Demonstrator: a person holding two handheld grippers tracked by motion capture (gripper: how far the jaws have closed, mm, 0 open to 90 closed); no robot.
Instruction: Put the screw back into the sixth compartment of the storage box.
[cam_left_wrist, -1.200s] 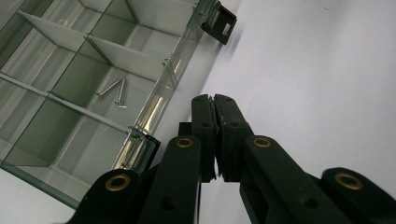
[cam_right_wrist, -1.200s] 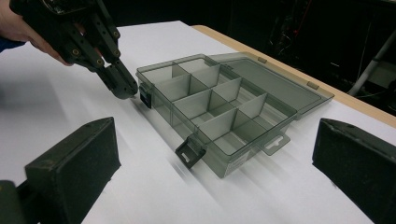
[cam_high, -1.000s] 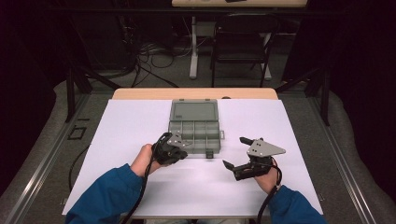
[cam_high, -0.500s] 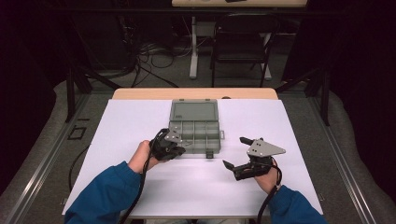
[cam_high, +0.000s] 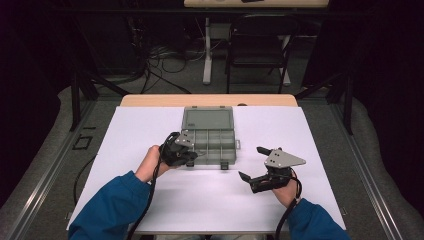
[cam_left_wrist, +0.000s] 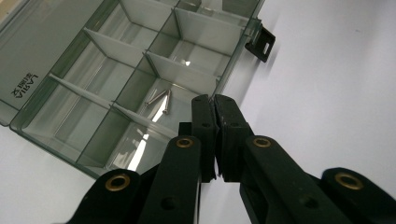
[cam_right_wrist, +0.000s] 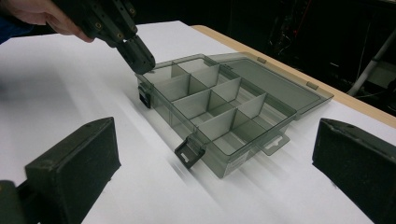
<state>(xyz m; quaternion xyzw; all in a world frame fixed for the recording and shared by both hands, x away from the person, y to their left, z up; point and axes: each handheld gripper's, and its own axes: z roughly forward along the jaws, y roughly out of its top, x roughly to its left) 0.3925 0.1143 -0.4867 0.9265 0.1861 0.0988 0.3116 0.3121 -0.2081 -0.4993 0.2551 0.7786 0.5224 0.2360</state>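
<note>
Screws (cam_left_wrist: 159, 98) lie in a near-edge compartment of the open grey organizer box (cam_high: 210, 137) on the white table (cam_high: 125, 130). The left gripper (cam_left_wrist: 214, 100) hovers over that box's front corner, jaws pressed together, holding nothing visible. The right gripper (cam_high: 252, 164) sits apart to the right, jaws spread wide

There was one clear plastic organizer box (cam_high: 208, 136) with its lid open, two black latches (cam_right_wrist: 189, 151) on its front, and about three small screws (cam_left_wrist: 159, 99) in one compartment. Two grippers were counted: left (cam_high: 186, 153), right (cam_high: 253, 162).
</note>
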